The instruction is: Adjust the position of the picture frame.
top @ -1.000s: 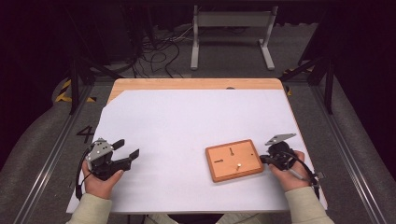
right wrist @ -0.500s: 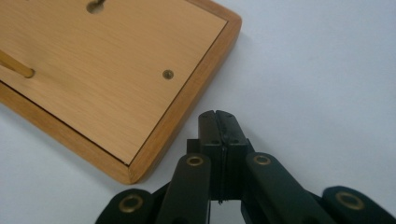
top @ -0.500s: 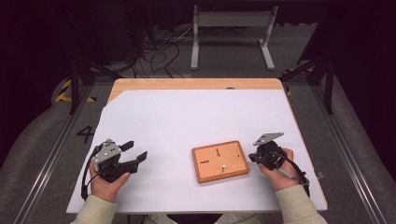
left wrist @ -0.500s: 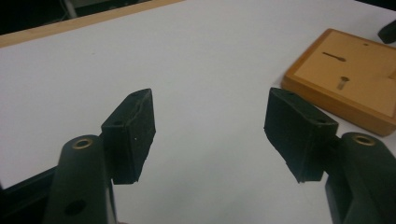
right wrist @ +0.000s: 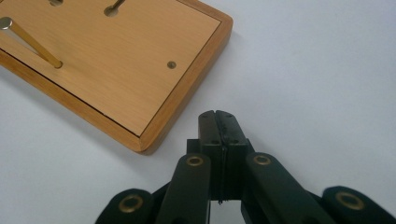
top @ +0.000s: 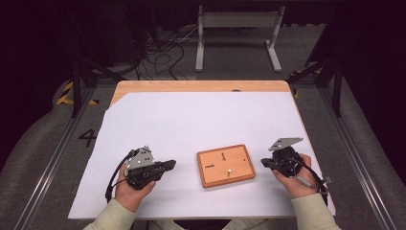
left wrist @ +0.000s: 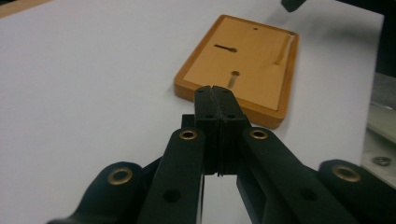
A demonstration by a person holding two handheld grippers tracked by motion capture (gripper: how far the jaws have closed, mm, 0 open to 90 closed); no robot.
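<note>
Your left gripper [top: 165, 166] has just pinched its fingers together on nothing; the right gripper [top: 266, 163] is closed and empty too, with the wooden board [top: 225, 165] flat between them on the white counter [top: 201, 120]. Risk: a closed tip could nudge the board and bend its upright brass pin [right wrist: 30, 43]. Dark room, cables [top: 158, 48] on floor behind

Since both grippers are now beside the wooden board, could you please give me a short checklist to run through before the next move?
1. Left gripper jaws shut with nothing between them, having just closed: ok.
2. Right gripper jaws shut and empty: ok.
3. Wooden board flat on the white sheet, between the two grippers: ok.
4. Brass pin standing in the board: ok.
5. Right gripper clear of the board's corner: ok, a gap shows.
6. Left gripper touching the board's edge: cannot tell.
</note>
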